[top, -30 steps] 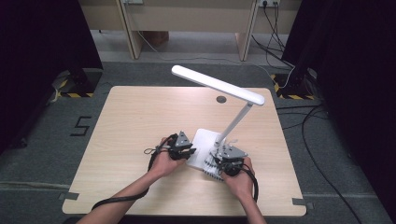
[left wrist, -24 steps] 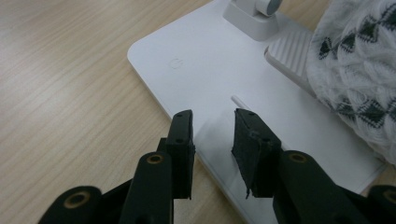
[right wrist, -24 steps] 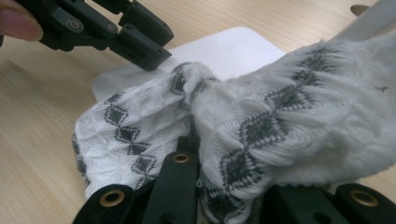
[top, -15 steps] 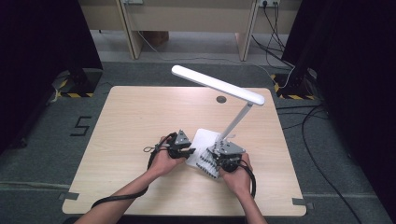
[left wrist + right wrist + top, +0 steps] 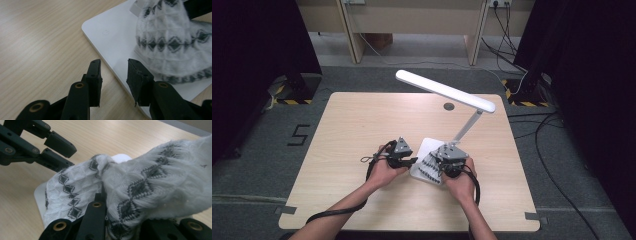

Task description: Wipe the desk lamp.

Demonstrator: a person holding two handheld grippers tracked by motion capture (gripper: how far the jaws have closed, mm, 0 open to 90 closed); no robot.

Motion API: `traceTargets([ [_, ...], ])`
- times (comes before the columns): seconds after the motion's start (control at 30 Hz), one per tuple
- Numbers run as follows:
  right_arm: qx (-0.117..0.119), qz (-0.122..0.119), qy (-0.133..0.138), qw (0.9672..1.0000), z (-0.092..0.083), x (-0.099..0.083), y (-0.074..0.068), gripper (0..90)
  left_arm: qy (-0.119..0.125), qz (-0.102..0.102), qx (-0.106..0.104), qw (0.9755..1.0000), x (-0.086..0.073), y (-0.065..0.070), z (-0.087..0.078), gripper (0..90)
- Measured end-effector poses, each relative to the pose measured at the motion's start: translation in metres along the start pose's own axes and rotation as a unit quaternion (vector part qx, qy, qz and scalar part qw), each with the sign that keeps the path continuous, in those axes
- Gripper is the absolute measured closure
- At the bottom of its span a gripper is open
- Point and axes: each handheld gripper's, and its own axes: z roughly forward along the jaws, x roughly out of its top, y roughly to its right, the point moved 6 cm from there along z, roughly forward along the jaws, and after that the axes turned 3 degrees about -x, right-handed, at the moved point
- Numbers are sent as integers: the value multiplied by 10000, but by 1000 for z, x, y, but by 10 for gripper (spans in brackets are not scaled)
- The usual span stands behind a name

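Note:
A white knitted cloth with grey diamond bands (image 5: 428,169) lies bunched on the white base (image 5: 428,146) of a desk lamp. My right gripper (image 5: 443,161) is shut on the cloth (image 5: 140,182); one jaw shows at the fabric and the other is buried under it (image 5: 117,202). Just left of the base, my left gripper (image 5: 410,161) is open. Its jaws (image 5: 113,72) have just been opening, with nothing between them but table and the base's edge (image 5: 110,37). The cloth (image 5: 172,42) lies beyond its right jaw.
The lamp's long white head (image 5: 444,90) reaches up and left over the table on a slanted stem (image 5: 466,127). A round cable hole (image 5: 449,106) sits near the far edge. Bare wood (image 5: 347,130) spreads to the left. Cables trail from both grippers toward the front edge.
The right gripper has shifted slightly up and left over the lamp base with the cloth. The left hand has stayed in place.

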Motion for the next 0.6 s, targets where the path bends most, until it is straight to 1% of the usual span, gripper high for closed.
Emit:
traceTargets([
  [0.07,-9,-1,24,10000,4,4,0,826,9,-24,12,10000,0,-1,-1,631],
  [0.1,-18,37,10,10000,6,5,-1,826,22,-33,23,10000,0,-2,-2,631],
  [0.2,-64,-53,44,10000,12,11,-1,826,31,-55,44,10000,0,-4,-3,631],
  [0.37,-81,-96,22,9999,24,18,-3,825,37,-107,104,9999,-2,-8,-7,636],
  [0.43,-74,-61,23,10000,30,21,-4,825,56,-114,128,9998,-2,-11,-8,637],
  [0.47,-89,-63,4,9999,31,21,-4,825,69,-153,137,9998,-3,-12,-9,637],
  [0.6,-106,-13,-115,9999,39,18,-5,825,78,-177,181,9996,-4,-16,-13,637],
])
